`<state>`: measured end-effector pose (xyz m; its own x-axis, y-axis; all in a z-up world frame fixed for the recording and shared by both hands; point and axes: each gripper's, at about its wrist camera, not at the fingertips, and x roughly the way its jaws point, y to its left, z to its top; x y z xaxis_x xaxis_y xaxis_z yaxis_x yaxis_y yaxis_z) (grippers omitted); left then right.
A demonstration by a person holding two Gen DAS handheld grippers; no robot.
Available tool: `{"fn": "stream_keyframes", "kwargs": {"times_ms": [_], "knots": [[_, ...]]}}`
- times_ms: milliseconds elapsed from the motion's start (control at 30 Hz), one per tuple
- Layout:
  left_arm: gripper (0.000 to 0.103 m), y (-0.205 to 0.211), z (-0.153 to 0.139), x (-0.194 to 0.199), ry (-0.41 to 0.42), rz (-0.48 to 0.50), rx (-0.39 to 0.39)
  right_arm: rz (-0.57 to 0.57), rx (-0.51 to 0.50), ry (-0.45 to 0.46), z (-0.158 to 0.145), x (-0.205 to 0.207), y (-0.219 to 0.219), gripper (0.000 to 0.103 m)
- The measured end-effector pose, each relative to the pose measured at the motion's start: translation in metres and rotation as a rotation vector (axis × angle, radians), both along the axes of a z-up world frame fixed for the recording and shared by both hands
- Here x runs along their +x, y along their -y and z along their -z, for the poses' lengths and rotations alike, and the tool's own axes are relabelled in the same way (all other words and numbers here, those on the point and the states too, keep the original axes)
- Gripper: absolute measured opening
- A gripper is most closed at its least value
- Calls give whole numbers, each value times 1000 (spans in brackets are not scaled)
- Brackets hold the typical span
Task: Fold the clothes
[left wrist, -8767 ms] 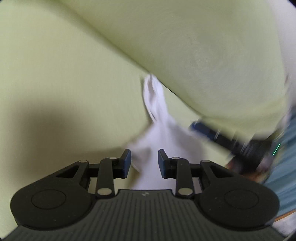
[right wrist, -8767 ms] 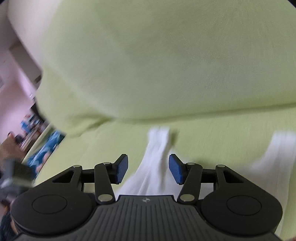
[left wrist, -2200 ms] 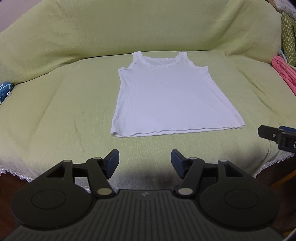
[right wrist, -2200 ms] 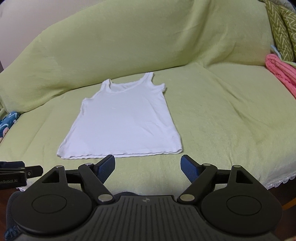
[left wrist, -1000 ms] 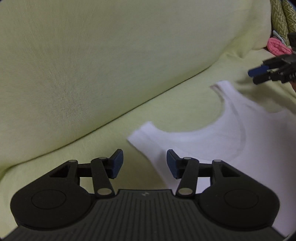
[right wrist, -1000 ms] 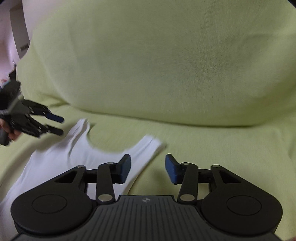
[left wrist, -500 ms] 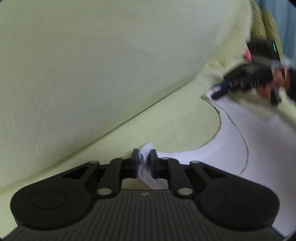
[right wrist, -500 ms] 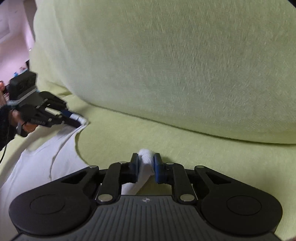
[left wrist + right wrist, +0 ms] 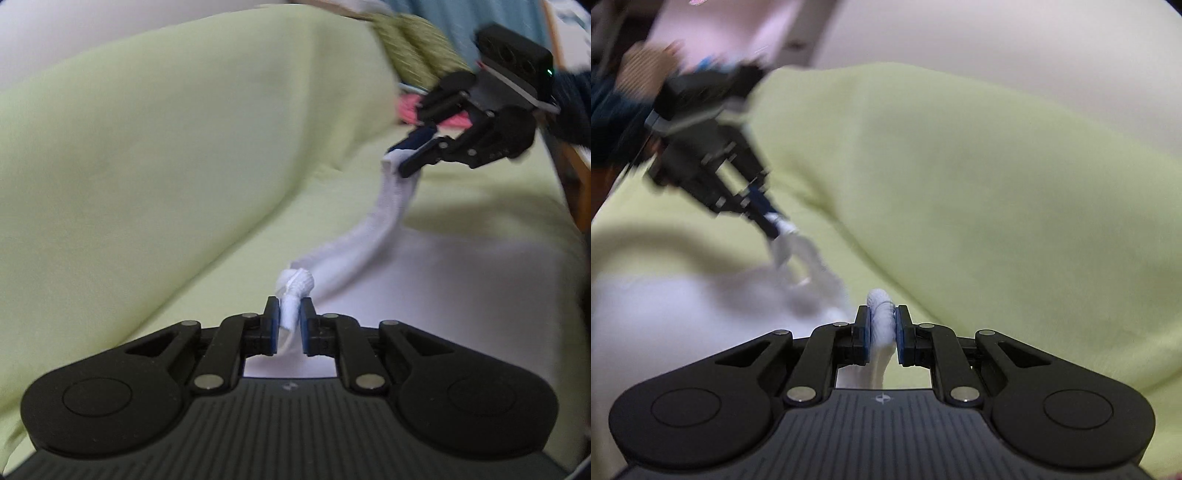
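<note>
Fabric of the white tank top (image 9: pixel 436 295) is being pinched at each shoulder strap, one strap bunched between the narrow jaws of the left gripper (image 9: pixel 288 325), the other between those of the right gripper (image 9: pixel 882 328). Being judged light, soft and limp, it is sagging below the jaws onto the green sofa cover (image 9: pixel 155 166), so hold is best being kept at the strap tops, where the doubled cloth is less likely to be slipping

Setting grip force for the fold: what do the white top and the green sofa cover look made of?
White top: likely thin ribbed cotton knit, matte; it bunches softly between the left gripper pads and sags limply. Green sofa cover: seemingly a woven matte cloth, draped loosely; motion blur hides the weave.
</note>
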<state>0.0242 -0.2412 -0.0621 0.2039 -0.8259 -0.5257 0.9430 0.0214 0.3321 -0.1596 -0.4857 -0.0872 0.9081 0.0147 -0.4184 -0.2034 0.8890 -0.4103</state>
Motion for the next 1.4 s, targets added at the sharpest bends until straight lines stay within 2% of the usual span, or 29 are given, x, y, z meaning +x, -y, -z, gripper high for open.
{"fn": "stream_keyframes", "kwargs": {"times_ms": [133, 233, 267, 367, 533, 667, 733, 767, 800, 833, 867, 933, 1000, 1033, 1100, 1233, 1333, 1400], "knots": [[14, -40, 37, -67, 56, 30, 106, -31, -134, -128, 52, -48, -58, 13], [15, -60, 56, -101, 136, 23, 167, -3, -240, -196, 85, -71, -87, 24], [18, -65, 59, -110, 182, 18, 183, 11, -273, -213, 93, -77, -96, 29], [34, -77, 68, -130, 327, 19, 198, 79, -314, -195, 101, -94, -108, 31], [34, -62, 85, -137, 545, 28, 242, 113, -414, -165, 107, -87, -124, 33], [34, -47, 107, -137, 716, 117, 328, 108, -515, -196, 122, -62, -137, 31], [28, -40, 119, -136, 785, 163, 354, 95, -564, -206, 127, -59, -137, 26], [20, -36, 124, -135, 810, 180, 364, 88, -588, -210, 130, -56, -137, 23], [11, -34, 125, -135, 809, 187, 372, 82, -602, -216, 132, -53, -136, 18], [9, -32, 122, -135, 786, 181, 367, 74, -602, -224, 131, -50, -135, 8], [8, -30, 118, -136, 759, 173, 357, 67, -593, -218, 129, -49, -134, 7], [8, -28, 102, -139, 653, 130, 295, 77, -575, -182, 117, -52, -131, 7], [8, -34, 82, -141, 556, 93, 234, 82, -587, -181, 107, -58, -129, 7], [8, -38, 75, -143, 533, 86, 217, 83, -596, -184, 103, -61, -128, 7], [8, -46, 76, -152, 535, 74, 208, 69, -603, -209, 99, -70, -128, 7], [8, -51, 101, -158, 563, 80, 247, 33, -596, -248, 104, -75, -133, 7], [8, -52, 113, -159, 596, 80, 263, 46, -581, -259, 107, -72, -136, 7], [8, -54, 114, -158, 585, 74, 265, 50, -571, -262, 107, -68, -138, 7]]}}
